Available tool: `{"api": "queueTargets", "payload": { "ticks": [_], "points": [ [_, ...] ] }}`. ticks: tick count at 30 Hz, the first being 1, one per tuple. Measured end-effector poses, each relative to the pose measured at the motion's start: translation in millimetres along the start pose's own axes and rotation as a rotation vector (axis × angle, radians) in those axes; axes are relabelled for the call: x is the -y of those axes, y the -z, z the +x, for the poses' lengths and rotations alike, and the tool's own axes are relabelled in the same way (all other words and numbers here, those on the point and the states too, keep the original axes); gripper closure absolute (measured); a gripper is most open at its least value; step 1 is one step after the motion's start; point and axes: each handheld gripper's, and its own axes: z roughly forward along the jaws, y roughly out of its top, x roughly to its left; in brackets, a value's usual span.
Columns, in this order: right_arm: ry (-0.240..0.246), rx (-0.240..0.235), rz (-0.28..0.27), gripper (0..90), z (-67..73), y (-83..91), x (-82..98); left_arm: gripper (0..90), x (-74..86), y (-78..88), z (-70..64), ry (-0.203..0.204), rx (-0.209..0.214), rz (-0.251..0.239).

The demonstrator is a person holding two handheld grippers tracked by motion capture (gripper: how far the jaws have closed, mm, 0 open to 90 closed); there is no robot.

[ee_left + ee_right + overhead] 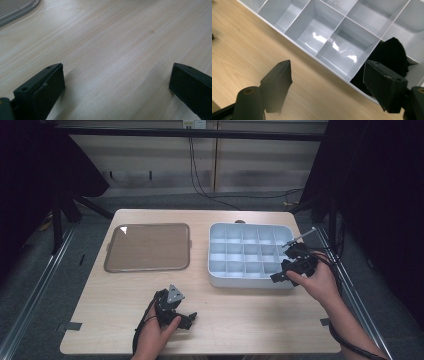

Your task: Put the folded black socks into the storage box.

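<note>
Your right gripper (327, 82) has its jaws spread wide and holds nothing, poised over the near edge of the white compartment tray (317, 56). A black object (390, 53) lies in the near corner cell, just beyond one jaw. Your left gripper (116, 82) is also wide apart and empty, low over the bare wooden table (112, 42). A brown flat tray (147, 247) lies left of the compartment tray.

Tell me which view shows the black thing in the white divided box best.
The right gripper view: the black thing fills a near-edge compartment of the box, close beyond the open right gripper. In the high view that corner sits behind the hand.
</note>
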Motion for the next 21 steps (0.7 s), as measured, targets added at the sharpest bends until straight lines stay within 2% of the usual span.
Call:
{"api": "queueTargets", "payload": {
  "ticks": [21],
  "points": [
    [0.076, -0.039, 0.017, 21.3, 28.0, -3.1, 6.7, 0.0, 0.0, 0.0, 0.0, 0.0, 0.0, 0.0]
  ]
}}
